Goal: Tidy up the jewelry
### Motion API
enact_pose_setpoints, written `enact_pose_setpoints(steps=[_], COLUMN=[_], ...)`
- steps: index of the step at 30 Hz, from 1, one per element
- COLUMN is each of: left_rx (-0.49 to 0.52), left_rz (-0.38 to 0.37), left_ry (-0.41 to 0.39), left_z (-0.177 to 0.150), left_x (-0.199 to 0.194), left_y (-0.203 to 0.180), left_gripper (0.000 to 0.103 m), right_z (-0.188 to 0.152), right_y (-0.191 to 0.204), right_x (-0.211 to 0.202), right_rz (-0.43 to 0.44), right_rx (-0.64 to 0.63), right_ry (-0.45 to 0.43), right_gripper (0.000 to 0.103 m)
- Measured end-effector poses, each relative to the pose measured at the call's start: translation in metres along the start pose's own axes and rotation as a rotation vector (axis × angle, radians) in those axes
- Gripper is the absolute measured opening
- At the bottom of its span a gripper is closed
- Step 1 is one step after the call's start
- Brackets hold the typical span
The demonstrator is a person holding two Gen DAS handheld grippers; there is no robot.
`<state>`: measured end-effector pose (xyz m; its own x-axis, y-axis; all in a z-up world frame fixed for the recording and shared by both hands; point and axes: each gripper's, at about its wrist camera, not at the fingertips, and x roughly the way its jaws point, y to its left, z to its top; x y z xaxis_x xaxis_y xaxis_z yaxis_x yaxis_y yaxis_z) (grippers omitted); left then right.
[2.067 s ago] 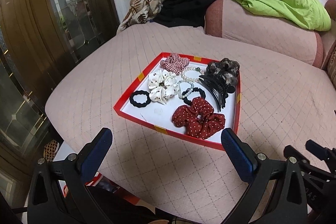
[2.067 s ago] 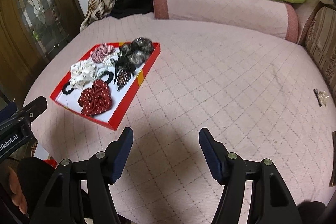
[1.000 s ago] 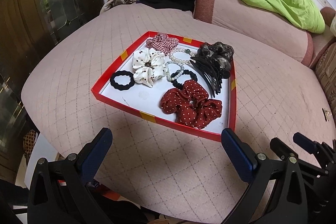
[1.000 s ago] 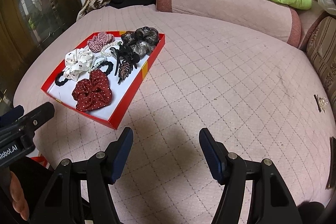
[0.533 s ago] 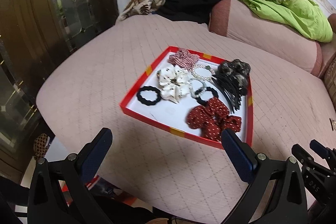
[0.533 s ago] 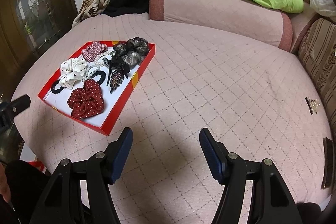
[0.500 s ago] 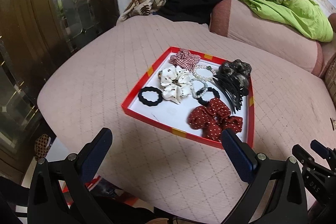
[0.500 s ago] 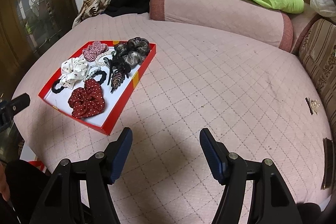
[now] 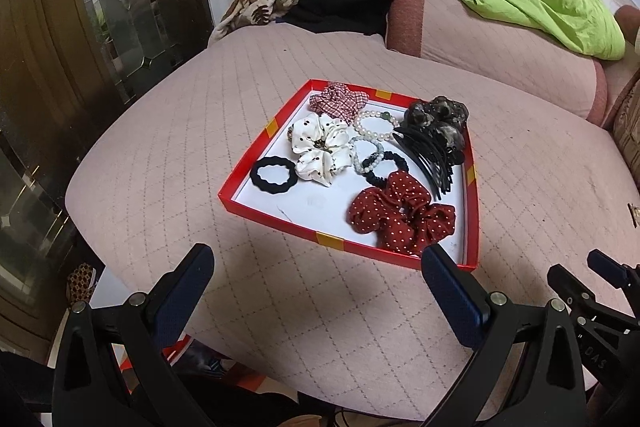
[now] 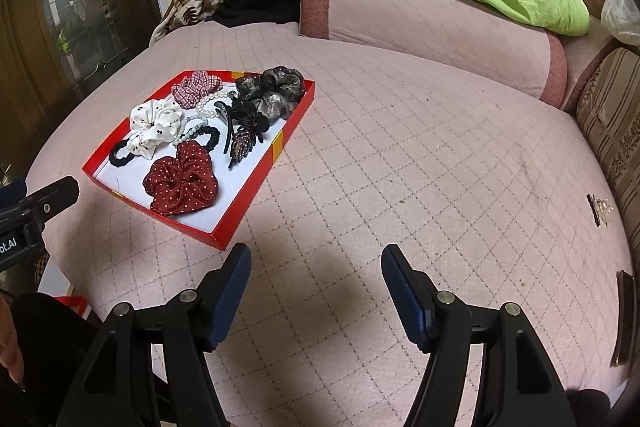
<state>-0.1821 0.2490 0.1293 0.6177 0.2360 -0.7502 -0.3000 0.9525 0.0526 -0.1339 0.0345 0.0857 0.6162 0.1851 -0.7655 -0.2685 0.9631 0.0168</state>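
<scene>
A shallow red cardboard tray with a white floor point(image 9: 256, 183) lies flat on a pink quilted bed cover point(image 9: 160, 155), probably so the loose hair pieces and beads stay gathered in one place. Along its left side lie a black wavy hair tie point(image 9: 274, 174) and a white satin scrunchie with dark dots point(image 9: 320, 146); a pearl bead bracelet point(image 9: 374, 125) sits mid-tray, a dark red polka-dot scrunchie point(image 9: 400, 217) lies at the near edge, and a black toothed hair clip point(image 9: 428, 155) rests on the right. The left gripper point(image 9: 316, 281) hovers just short of the tray's near rim, jaws wide apart and empty. The right gripper point(image 10: 316, 281), also parted with nothing between its pads, hangs over bare quilt right of the tray. Open bedding stretches rightward for laying items out; the mattress edge drops away at left.
</scene>
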Motion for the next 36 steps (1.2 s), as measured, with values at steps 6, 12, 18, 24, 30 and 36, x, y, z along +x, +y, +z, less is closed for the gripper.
enact_pose_setpoints(steps=[6,12,18,24,30,36], left_rx=[0.009,0.019,0.014,0.009,-0.001,-0.003], left_rz=[-0.028,-0.056,-0.083,-0.087,-0.096,-0.101], left_ry=[0.010,0.012,0.022,0.024,0.028,0.025], left_z=[-0.003,-0.005,-0.006,-0.008,-0.008,-0.009], left_x=[0.002,0.001,0.002,0.003,0.004,0.004], left_y=[-0.005,-0.010,-0.012,-0.012,-0.011,-0.010], left_gripper=[0.103,0.103,0.103,0.103,0.103,0.103], right_z=[-0.002,-0.002,-0.002,-0.002,-0.002,-0.001], right_y=[0.004,0.008,0.007,0.007,0.009,0.010], right_x=[0.000,-0.001,-0.003,-0.004,-0.002,-0.004], right_rz=[0.001,-0.001,-0.001,-0.004,0.000,-0.005], right_rx=[-0.010,-0.015,-0.012,-0.008,-0.012,-0.015], right_ry=[0.001,-0.007,-0.018,-0.027,-0.024,-0.032], right_gripper=[0.072,0.072,0.072,0.075,0.075,0.075])
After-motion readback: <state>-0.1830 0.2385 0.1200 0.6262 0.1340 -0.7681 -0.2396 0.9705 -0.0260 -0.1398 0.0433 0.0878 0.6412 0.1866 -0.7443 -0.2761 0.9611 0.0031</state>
